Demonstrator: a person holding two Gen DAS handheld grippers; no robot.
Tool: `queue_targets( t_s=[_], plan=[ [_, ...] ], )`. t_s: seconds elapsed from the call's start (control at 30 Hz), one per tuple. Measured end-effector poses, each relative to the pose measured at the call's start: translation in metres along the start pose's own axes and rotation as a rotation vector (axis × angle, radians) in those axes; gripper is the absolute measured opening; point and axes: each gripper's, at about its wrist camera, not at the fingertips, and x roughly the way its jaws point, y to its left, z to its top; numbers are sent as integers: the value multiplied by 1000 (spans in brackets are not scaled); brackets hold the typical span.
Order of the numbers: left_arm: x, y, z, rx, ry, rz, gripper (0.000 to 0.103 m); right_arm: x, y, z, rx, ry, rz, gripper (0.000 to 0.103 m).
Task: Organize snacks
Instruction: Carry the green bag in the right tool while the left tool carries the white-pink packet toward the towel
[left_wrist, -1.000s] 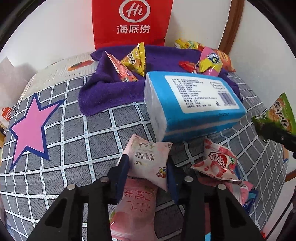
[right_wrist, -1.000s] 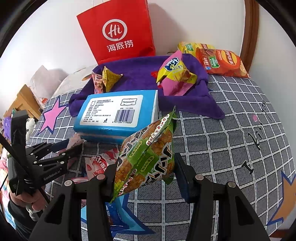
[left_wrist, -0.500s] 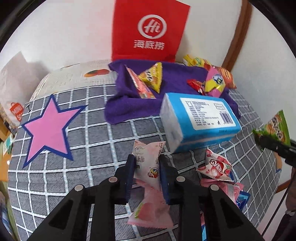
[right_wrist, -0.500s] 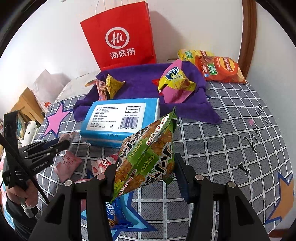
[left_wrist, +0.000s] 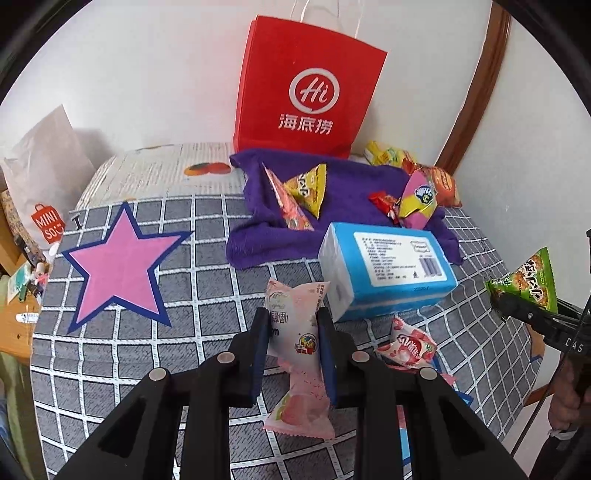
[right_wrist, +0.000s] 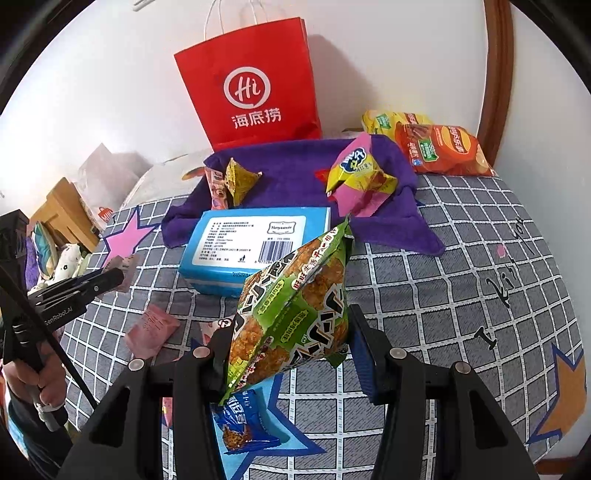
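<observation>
My left gripper (left_wrist: 293, 325) is shut on a pale pink snack packet (left_wrist: 295, 325) and holds it above the bed; a second pink packet (left_wrist: 301, 410) lies below it. It also shows in the right wrist view (right_wrist: 110, 280) at the left. My right gripper (right_wrist: 288, 332) is shut on a green snack bag (right_wrist: 295, 306), held in the air; that bag shows at the right of the left wrist view (left_wrist: 532, 277). A purple towel (left_wrist: 354, 184) near the wall carries several triangular snack bags (left_wrist: 306, 188).
A blue tissue pack (left_wrist: 388, 269) lies in front of the towel. A red paper bag (left_wrist: 306, 88) stands against the wall. Orange and yellow chip bags (right_wrist: 439, 147) lie at the back right. Loose pink (right_wrist: 151, 326), red-white (left_wrist: 410, 343) and blue (right_wrist: 240, 424) packets lie on the checked bedcover (left_wrist: 147, 332).
My left gripper closed on the pale pink packet and lifted it off the bed, pulling back. My right gripper keeps the green bag and rose slightly.
</observation>
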Motion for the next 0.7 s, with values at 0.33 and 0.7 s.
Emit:
queue_targets(
  t_s=[0.33, 0.7],
  plan=[
    [-20, -15, 18, 7, -50, 9, 24, -25, 4, 13, -13, -59, -11, 50],
    [-33, -31, 35, 23, -81, 17, 24, -45, 4, 30, -13, -115, -17, 50]
  ],
)
